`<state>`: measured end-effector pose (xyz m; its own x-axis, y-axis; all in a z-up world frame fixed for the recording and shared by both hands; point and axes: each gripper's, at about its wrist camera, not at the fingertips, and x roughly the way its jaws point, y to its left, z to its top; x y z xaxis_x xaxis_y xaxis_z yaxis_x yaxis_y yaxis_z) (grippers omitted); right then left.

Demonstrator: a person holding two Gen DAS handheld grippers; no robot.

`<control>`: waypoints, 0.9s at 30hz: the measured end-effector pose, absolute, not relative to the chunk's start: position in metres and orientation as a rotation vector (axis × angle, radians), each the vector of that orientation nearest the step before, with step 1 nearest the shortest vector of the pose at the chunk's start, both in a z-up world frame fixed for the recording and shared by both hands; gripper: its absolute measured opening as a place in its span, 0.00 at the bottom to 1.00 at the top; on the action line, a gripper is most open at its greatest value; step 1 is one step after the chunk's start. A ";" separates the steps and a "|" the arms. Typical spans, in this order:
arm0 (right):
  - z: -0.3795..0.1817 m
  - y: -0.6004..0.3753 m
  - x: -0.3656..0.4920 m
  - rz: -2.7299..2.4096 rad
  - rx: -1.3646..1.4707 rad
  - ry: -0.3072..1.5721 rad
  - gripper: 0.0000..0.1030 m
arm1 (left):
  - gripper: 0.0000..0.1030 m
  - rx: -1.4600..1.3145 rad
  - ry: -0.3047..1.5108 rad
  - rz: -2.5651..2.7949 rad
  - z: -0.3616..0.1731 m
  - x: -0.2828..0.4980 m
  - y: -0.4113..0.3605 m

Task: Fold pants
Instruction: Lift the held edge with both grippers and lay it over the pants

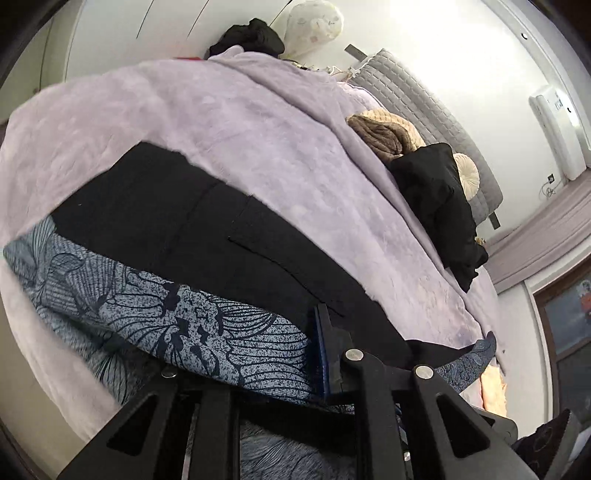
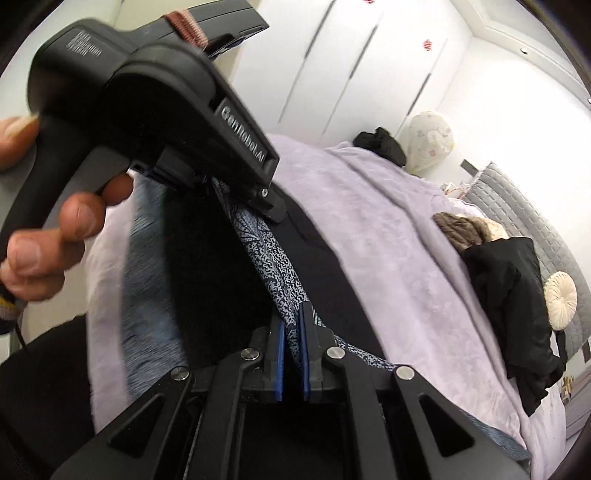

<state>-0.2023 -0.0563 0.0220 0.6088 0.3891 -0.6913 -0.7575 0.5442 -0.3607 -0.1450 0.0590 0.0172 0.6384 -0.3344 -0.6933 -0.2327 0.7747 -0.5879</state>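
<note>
The pants (image 1: 207, 332) are blue-grey with a dark floral print and lie over a black garment (image 1: 177, 218) on the lilac bed cover (image 1: 258, 122). My left gripper (image 1: 295, 354) is low over them; one blue-padded finger (image 1: 325, 354) shows, the patterned cloth covers the other, so it looks shut on the pants. In the right wrist view, my right gripper (image 2: 291, 350) is shut on a raised fold of the pants (image 2: 273, 258). The left gripper's body (image 2: 155, 110) is just ahead, hand-held, on the same fold.
A black jacket (image 1: 439, 206), a brown knit (image 1: 384, 136) and a round cream cushion (image 2: 559, 297) lie by the grey quilted headboard (image 1: 413, 96). More dark clothes (image 1: 247, 37) and a pale pillow (image 1: 314, 22) sit at the far edge. White wardrobe doors (image 2: 351, 66) stand behind.
</note>
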 end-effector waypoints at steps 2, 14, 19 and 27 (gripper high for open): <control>0.006 -0.046 -0.214 0.750 -0.721 0.621 0.08 | 0.19 -0.746 0.930 -0.066 -0.006 -0.159 0.071; -0.009 -0.027 -0.252 0.739 -0.721 0.684 0.19 | 0.20 -0.754 0.994 -0.018 -0.026 -0.177 0.082; 0.008 -0.065 -0.287 0.760 -0.624 0.673 0.78 | 0.22 -0.637 0.959 0.049 -0.009 -0.199 0.080; 0.024 -0.285 -0.241 0.315 0.079 0.815 0.79 | 0.22 -0.498 0.911 -0.087 0.016 -0.209 0.022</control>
<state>-0.2410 -0.2847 0.0241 0.6424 0.3061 -0.7026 -0.2461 0.9506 0.1891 -0.2095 0.0223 0.0161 0.6181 -0.2789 -0.7349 -0.1354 0.8832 -0.4490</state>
